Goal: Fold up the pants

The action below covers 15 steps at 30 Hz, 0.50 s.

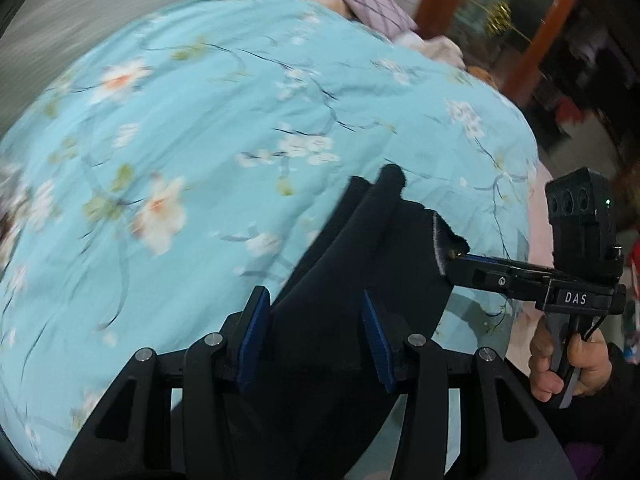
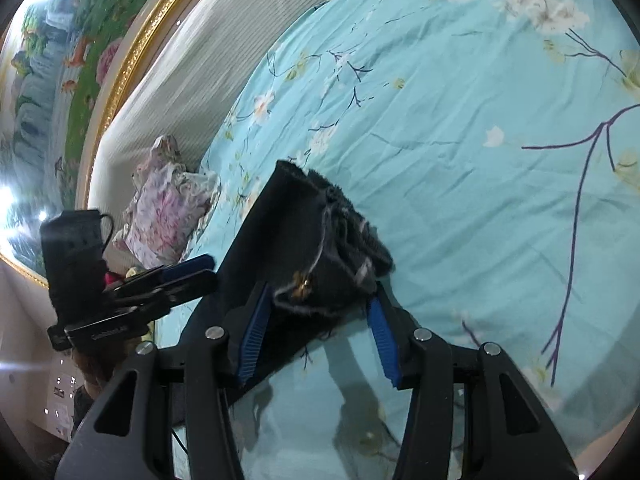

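Observation:
The dark pants [image 1: 332, 280] are bunched between the blue pads of my left gripper [image 1: 314, 336], which is shut on them; a fold sticks up past the fingertips. To the right, my right gripper [image 1: 454, 262], in a person's hand [image 1: 568, 364], pinches the fuzzy waistband edge. In the right wrist view, the waistband with its brass button [image 2: 300, 284] sits between the pads of my right gripper [image 2: 318, 340], shut on it. My left gripper [image 2: 208, 270] holds the cloth's left edge. The pants hang over the turquoise floral bedsheet [image 2: 460, 140].
A floral pillow [image 2: 164, 208] lies by the grey ribbed headboard [image 2: 192, 72], under a gold-framed painting [image 2: 60, 60]. A purple lattice pillow [image 1: 372, 4] and a wooden-framed cabinet [image 1: 520, 20] are at the bed's far side. The sheet spreads wide to the left [image 1: 160, 140].

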Motion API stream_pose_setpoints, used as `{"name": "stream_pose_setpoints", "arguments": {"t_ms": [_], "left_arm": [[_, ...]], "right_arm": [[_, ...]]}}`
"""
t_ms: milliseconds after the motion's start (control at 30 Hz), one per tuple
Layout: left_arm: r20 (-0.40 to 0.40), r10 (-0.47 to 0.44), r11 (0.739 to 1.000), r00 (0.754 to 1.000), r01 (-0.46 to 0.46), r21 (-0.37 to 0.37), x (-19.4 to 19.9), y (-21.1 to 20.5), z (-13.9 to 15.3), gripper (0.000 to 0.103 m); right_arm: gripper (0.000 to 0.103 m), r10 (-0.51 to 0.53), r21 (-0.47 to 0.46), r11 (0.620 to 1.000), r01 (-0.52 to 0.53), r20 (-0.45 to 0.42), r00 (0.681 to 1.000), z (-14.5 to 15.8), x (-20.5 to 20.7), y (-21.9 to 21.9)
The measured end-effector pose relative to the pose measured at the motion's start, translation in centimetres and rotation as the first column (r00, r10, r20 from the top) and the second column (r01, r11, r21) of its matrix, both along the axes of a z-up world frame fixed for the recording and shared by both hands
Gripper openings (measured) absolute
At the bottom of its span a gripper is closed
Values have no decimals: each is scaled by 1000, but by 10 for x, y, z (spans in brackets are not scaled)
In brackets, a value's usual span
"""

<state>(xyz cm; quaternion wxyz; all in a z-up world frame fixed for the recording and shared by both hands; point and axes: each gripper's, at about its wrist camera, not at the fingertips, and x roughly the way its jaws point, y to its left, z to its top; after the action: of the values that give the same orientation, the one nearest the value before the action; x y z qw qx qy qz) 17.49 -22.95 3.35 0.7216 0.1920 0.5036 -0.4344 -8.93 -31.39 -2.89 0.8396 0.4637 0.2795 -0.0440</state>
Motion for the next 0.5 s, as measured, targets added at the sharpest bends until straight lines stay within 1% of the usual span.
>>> {"name": "stream_pose_setpoints", "arguments": {"t_ms": [67,100,133,167,200,233,333,367,433,500], "left_arm": [[-31,-46,999,998,46,15,6,-14,-9,48],[-45,-59,998,997,60,22,8,-19,-13,48],[-65,-70,997,995,72,30,10,-24,-18,48],[-98,-79,996,992,84,42,14,-31,-25,48],[-114,-83,995,990,89,48,16,-34,-29,46],[-127,-88,994,988,95,53,18,-38,-33,46],[-166,-95,994,982,102,37,24,-48,-41,45],[-182,-87,995,979,93,25,27,-50,-43,42],[-210,-88,996,974,89,-8,30,-51,-42,20],[-220,-86,996,972,80,-36,31,-48,-41,13]], "right_arm": [[49,9,-14,1000,-9,1,1000,0,1,0],[45,16,-31,999,-16,2,1000,1,2,1],[38,23,-43,999,-23,-3,1000,1,3,2],[33,30,-54,998,-30,-7,1000,0,3,2],[25,34,-58,998,-34,-8,999,-2,3,0],[21,37,-53,998,-37,-3,999,-4,2,-2],[17,52,-35,998,-51,29,998,-10,-2,-8],[17,56,-41,998,-54,32,998,-11,-2,-8],[17,63,-65,996,-61,36,997,-8,0,-5],[16,69,-72,995,-65,48,996,-6,0,-4]]}}
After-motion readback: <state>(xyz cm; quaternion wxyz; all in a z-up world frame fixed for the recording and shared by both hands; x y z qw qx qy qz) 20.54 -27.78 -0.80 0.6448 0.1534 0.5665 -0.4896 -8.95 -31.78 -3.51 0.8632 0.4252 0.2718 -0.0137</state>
